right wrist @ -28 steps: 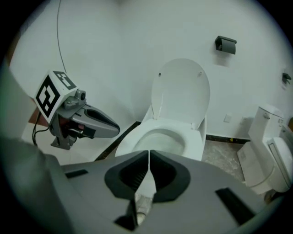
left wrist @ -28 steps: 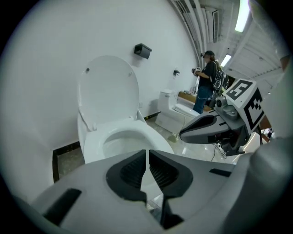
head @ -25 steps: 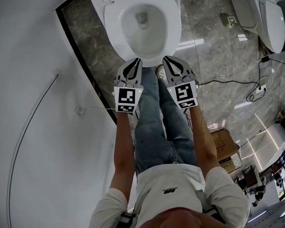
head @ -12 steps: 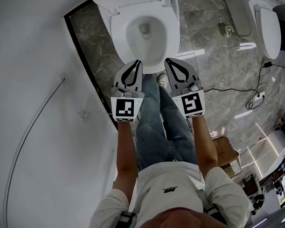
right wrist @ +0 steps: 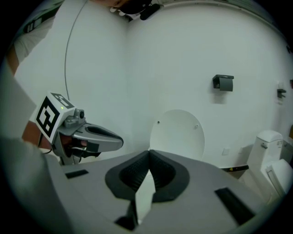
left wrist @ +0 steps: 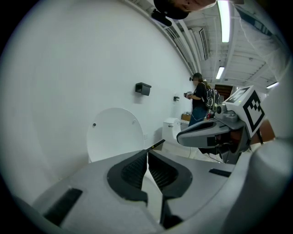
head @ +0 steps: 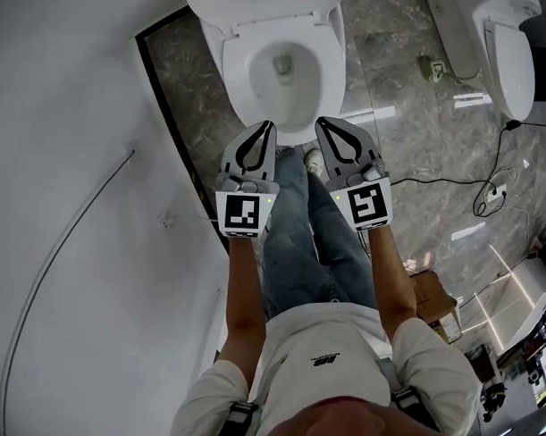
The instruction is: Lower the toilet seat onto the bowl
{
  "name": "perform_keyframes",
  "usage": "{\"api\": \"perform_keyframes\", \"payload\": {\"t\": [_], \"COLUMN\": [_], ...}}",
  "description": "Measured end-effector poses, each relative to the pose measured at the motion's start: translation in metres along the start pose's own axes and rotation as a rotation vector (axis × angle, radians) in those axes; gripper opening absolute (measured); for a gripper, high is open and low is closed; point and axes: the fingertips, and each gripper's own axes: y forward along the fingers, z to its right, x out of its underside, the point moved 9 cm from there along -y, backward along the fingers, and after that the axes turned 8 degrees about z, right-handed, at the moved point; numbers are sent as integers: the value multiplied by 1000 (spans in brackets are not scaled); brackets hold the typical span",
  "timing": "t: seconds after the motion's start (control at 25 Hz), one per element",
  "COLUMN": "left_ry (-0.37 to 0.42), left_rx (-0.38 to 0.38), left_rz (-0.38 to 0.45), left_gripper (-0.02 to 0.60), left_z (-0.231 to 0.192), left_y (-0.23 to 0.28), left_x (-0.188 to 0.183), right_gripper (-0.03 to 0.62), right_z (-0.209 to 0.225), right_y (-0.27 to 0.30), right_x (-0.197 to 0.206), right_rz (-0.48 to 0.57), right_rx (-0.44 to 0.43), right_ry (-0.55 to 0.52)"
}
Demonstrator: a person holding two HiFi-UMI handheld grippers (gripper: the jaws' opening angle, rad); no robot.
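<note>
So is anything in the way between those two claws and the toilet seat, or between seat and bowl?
Nothing visible does. The left gripper and right gripper hang shut and empty before the toilet seat, open air between. The seat already looks flat on the bowl; only the lid stands up.

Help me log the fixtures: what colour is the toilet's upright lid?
Plain white, no pattern; the lid shows best in the right gripper view.

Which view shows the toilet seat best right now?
Head view: the toilet seat shows as a ring lying flat on the bowl. Both gripper views show only the upright lid; their own bodies hide the seat.
</note>
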Motion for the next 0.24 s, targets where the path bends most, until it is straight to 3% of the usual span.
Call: {"api": "perform_keyframes", "payload": {"t": [0.24], "left_ry": [2], "left_rx": [-4], "left_rz": [20], "left_gripper": [32], "left_z": [6], "left_y": [-3], "left_x": [-17], "right_gripper": [29], "right_z": [3], "right_y": [-7], "right_x": [-13], "right_rz": [16], "right_rx": [9], "right_ry": [9]}}
